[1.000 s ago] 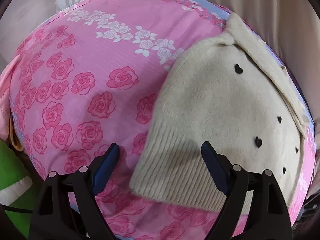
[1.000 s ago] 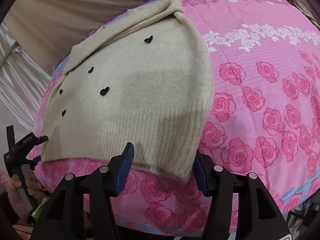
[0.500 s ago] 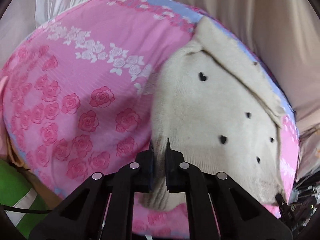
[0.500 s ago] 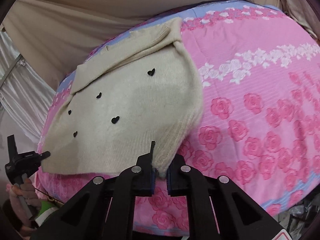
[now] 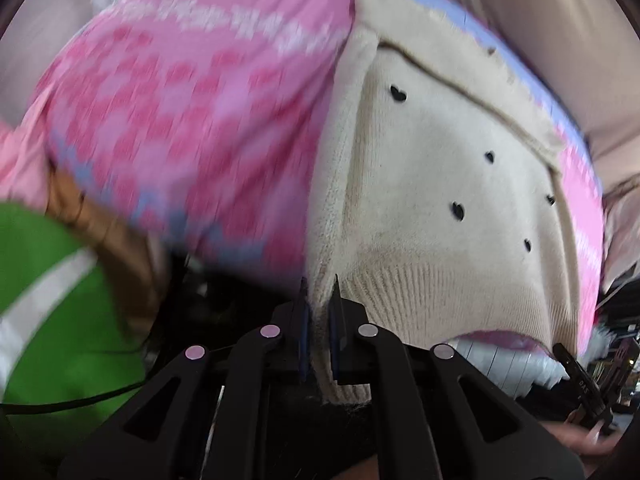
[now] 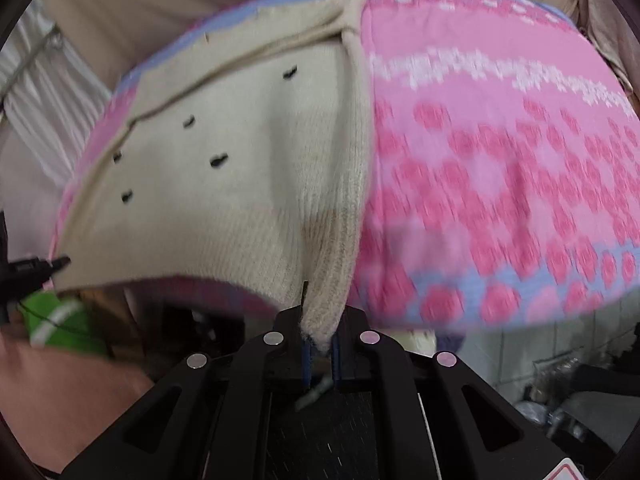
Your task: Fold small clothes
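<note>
The left tongs (image 5: 319, 300) are clamped on one bottom corner of the cream sweater (image 5: 440, 184), and the right tongs (image 6: 320, 312) are clamped on the other bottom corner. The sweater lies on the pink rose sheet (image 6: 500, 160), with its bottom edge lifted off the sheet. Little black hearts (image 5: 397, 93) dot it.

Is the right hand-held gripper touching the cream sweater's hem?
Touching. The right wrist view shows the right hand-held gripper shut on the ribbed hem corner of the cream sweater, with knit bunched between its fingers.
</note>
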`<state>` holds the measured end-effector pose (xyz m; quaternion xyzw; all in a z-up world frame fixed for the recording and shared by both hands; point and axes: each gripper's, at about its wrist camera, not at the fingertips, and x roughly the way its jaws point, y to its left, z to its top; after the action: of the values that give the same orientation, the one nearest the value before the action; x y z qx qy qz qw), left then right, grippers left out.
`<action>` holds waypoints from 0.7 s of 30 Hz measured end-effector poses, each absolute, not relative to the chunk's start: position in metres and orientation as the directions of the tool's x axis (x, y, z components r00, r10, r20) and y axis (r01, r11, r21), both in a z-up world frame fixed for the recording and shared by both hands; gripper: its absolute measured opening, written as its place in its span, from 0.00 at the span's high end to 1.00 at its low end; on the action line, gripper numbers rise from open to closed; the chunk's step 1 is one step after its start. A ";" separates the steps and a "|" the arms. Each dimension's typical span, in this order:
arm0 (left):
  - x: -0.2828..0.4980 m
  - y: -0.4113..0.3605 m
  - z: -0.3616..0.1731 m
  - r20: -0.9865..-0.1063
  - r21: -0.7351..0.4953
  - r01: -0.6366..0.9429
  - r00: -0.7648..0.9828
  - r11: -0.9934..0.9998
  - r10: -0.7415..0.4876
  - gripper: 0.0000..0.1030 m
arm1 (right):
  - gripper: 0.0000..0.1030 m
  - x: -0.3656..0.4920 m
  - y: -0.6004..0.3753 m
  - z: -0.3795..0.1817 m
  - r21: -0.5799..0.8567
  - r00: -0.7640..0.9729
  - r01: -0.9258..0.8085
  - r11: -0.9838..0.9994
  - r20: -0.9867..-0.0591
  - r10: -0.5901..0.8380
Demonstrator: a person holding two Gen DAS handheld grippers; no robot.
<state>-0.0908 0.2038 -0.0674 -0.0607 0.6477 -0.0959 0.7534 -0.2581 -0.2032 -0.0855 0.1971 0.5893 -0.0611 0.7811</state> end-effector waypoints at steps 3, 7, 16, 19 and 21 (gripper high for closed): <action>-0.112 0.213 -0.065 -0.977 -0.178 0.058 0.105 0.982 -0.184 0.94 | 0.94 -0.285 -0.207 -0.083 0.253 0.247 0.336 0.907 -0.953 0.174; -0.094 0.212 -0.033 -0.962 -0.200 0.005 0.186 0.980 -0.197 0.94 | 0.94 -0.253 -0.220 -0.035 0.295 0.402 0.299 0.908 -0.902 0.161; 0.106 0.111 0.038 -0.777 -0.202 0.118 0.585 0.972 -0.233 0.93 | 0.93 -0.044 -0.310 0.013 0.272 0.728 0.289 0.918 -0.685 -0.026; 0.173 0.079 0.017 -0.766 -0.162 0.085 0.618 0.983 -0.179 0.83 | 0.88 0.020 -0.340 -0.024 0.282 0.708 0.382 0.880 -0.701 -0.083; 0.208 0.063 -0.013 -0.809 -0.098 0.004 0.582 0.995 -0.082 0.59 | 0.82 0.035 -0.342 -0.034 0.237 0.664 0.457 0.858 -0.732 -0.152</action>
<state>0.2084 0.0632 -0.0130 -0.0428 0.4562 -0.0244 0.8885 0.0349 -0.3420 -0.0340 0.2049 0.3723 -0.1710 0.8889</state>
